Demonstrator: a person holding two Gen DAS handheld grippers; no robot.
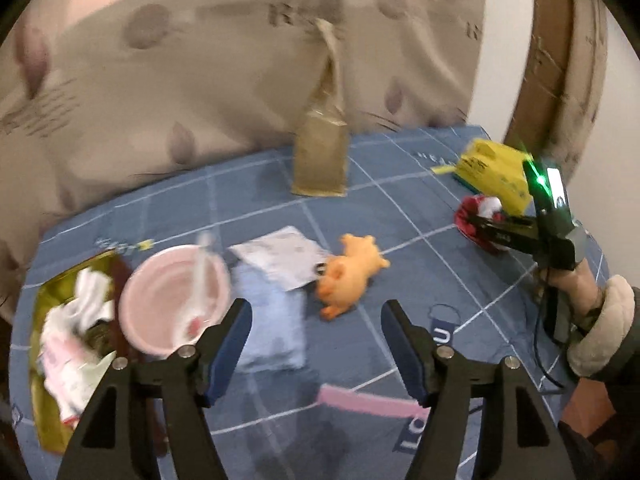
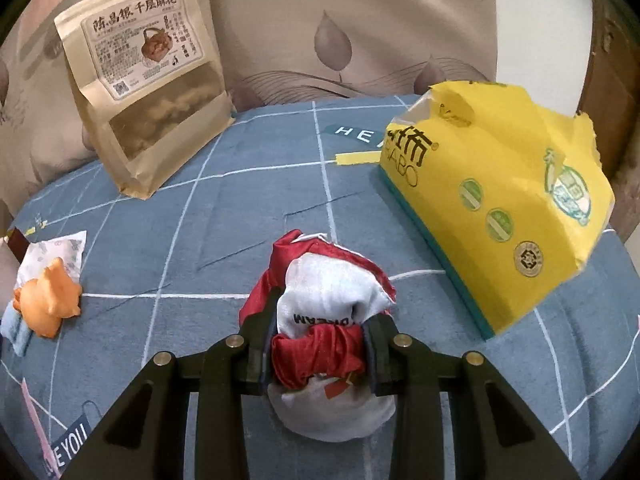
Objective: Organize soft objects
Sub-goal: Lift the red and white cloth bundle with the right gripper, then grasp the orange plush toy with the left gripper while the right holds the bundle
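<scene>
Two claws: left claw [image 1: 316,344] wide, empty; right claw [image 2: 320,346] around half-hidden red-and-white cloth bundle [image 2: 328,300].

Left gripper [image 1: 316,344]: black frame, blue pads, silver screws. Right gripper [image 2: 320,344]: same frame, green LED, black cable; dark sleeve [image 1: 612,344], cream fleece cuff.

Setting: home bedroom. You work over a blue grid-lined bedsheet [image 2: 224,248], with a leaf-print quilt [image 1: 168,80] along its far edge.
</scene>
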